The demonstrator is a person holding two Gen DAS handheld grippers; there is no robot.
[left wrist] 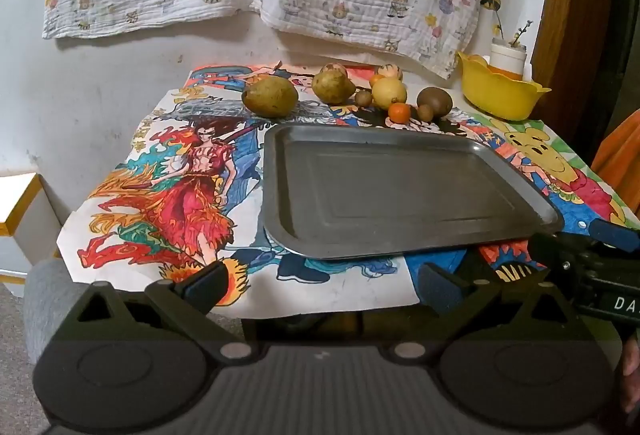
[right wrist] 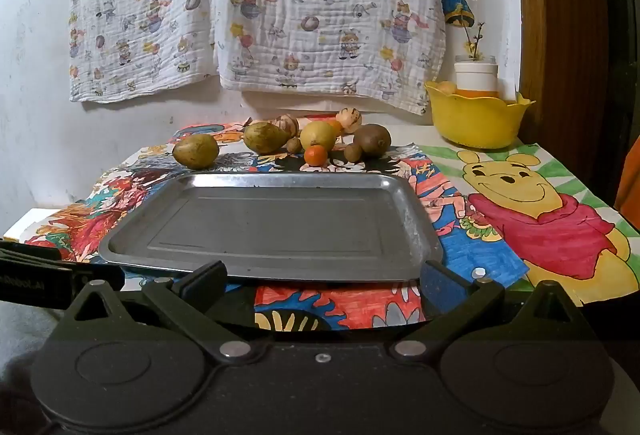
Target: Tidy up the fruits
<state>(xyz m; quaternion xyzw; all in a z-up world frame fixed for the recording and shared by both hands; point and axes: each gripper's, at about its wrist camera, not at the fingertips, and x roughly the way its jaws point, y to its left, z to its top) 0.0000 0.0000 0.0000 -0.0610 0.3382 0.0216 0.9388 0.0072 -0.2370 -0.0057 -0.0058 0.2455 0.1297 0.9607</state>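
An empty metal tray lies on the drawing-covered table. Behind it stands a row of fruit: a green pear at the left, a second pear, a yellow lemon, a small orange, a large brown kiwi and small kiwis. My left gripper hangs open before the tray's near edge, with nothing between its fingers. My right gripper is open too, at the tray's near edge, and shows at the right of the left wrist view.
A yellow bowl stands at the back right, with a white jar behind it. A printed cloth hangs on the wall. Coloured drawings cover the table. A white box sits left of the table.
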